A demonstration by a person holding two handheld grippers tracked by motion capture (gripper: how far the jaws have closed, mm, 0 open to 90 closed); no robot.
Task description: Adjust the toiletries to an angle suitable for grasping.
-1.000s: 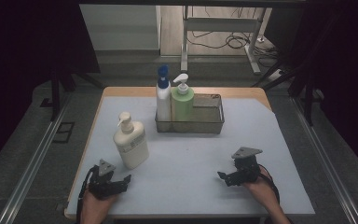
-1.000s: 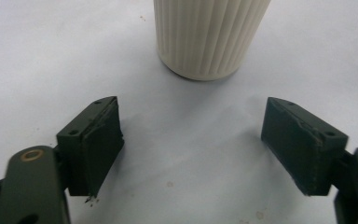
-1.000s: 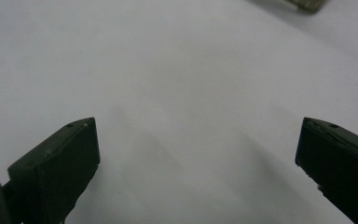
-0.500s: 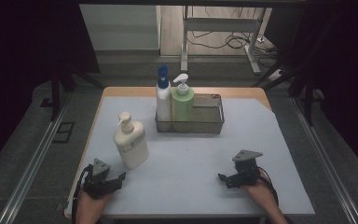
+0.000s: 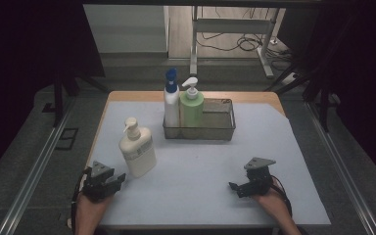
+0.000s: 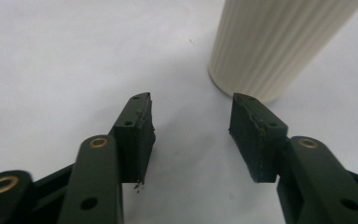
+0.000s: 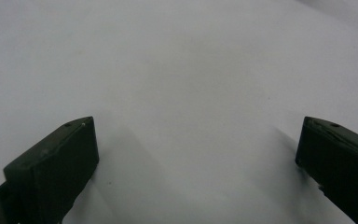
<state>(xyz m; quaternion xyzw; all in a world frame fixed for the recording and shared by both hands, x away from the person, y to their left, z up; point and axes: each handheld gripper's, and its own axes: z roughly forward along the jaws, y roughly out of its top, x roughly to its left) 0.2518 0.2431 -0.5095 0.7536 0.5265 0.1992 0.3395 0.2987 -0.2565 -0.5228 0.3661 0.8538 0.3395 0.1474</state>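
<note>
The cream pump bottle (image 5: 137, 152) is standing upright on the pale mat (image 5: 196, 196), in front of and to the left of the wire basket (image 5: 219, 126). The left gripper (image 5: 112, 181) is resting just in front of the cream pump bottle, a little to its left, and is pointing toward its base. Its jaws have just been closing and are now standing half apart, with nothing between them; in the left gripper view (image 6: 191, 133) the ribbed bottle wall (image 6: 275, 44) is near the tips but apart from them. The right gripper (image 5: 235, 188) is lying well apart from the cream pump bottle, to its right, with jaws wide open over bare mat (image 7: 191, 84). The blue-capped white bottle (image 5: 171, 98) and the green bottle (image 5: 191, 106) are standing in the left end of the basket.
</note>
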